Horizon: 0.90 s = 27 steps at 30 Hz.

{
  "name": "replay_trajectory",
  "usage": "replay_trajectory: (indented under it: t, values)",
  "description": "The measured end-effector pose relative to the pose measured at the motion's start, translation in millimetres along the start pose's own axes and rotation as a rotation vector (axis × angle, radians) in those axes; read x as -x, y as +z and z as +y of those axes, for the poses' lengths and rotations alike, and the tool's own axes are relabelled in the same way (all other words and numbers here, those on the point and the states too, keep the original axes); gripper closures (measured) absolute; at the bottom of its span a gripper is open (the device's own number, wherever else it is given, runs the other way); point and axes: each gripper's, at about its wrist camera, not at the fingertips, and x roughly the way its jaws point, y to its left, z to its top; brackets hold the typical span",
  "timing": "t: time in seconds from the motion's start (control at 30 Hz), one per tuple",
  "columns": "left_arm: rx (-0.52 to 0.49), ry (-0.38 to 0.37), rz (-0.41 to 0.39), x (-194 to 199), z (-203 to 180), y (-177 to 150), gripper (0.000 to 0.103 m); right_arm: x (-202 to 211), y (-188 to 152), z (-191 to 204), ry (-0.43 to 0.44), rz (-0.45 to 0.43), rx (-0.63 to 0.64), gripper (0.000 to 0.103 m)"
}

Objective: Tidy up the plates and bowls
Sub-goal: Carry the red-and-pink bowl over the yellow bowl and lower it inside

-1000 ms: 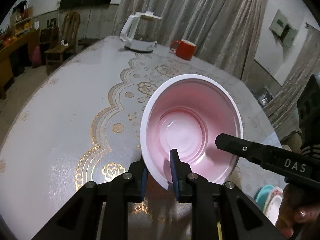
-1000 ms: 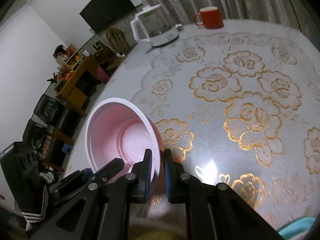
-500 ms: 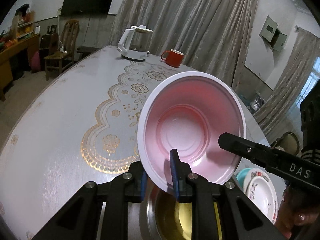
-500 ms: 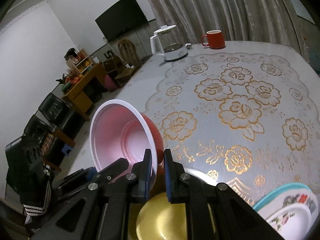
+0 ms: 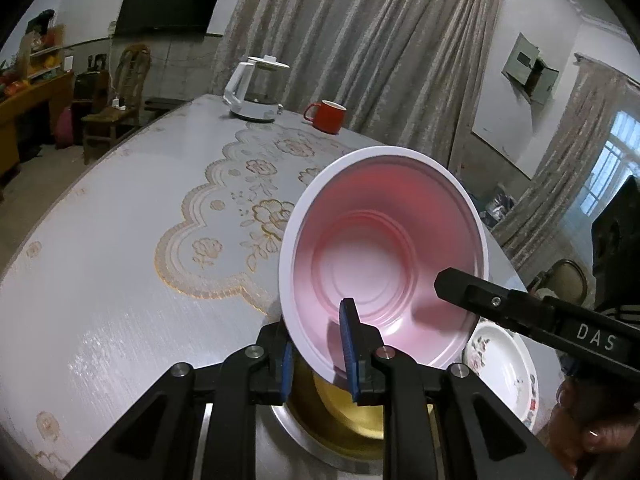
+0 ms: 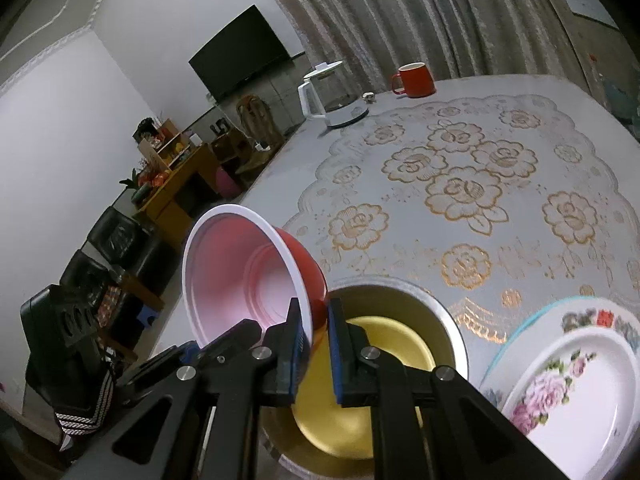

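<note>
A red bowl with a pink inside and white rim (image 5: 384, 256) is held tilted in the air by both grippers. My left gripper (image 5: 318, 354) is shut on its near rim. My right gripper (image 6: 314, 344) is shut on the opposite rim of the same red bowl (image 6: 244, 276); its finger also shows in the left wrist view (image 5: 500, 304). Below the bowl a gold bowl (image 6: 360, 412) sits inside a steel bowl (image 6: 440, 312); the gold bowl shows in the left wrist view (image 5: 344, 416). A floral plate (image 6: 576, 392) lies on a teal-rimmed plate (image 6: 516, 340) to the right.
A white kettle (image 5: 256, 92) and a red mug (image 5: 326, 116) stand at the table's far edge. The round table (image 5: 120, 260) carries a gold-flowered cloth. Chairs, a wooden cabinet and a black sofa stand beyond the table on the left.
Both grippers have lifted the red bowl and drawn it back toward the near edge. The gold and steel bowls and the floral plates have come into view beneath it.
</note>
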Motion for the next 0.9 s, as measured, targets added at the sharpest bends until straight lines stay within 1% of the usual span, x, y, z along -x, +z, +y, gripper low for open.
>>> replay_trajectory:
  t: [0.47, 0.7, 0.9]
  values:
    - [-0.071, -0.014, 0.052, -7.1, -22.5, -24.4, 0.083, 21.4, -25.9, -18.3, -0.029, -0.015, -0.05, 0.092]
    - [-0.104, 0.007, 0.045, -4.4, -29.9, -31.7, 0.083, 26.6, -36.3, -24.9, -0.029, -0.009, -0.069, 0.092]
    - [-0.164, 0.049, 0.028, -0.3, -37.4, -37.4, 0.083, 22.9, -46.8, -29.5, -0.038, 0.014, -0.077, 0.092]
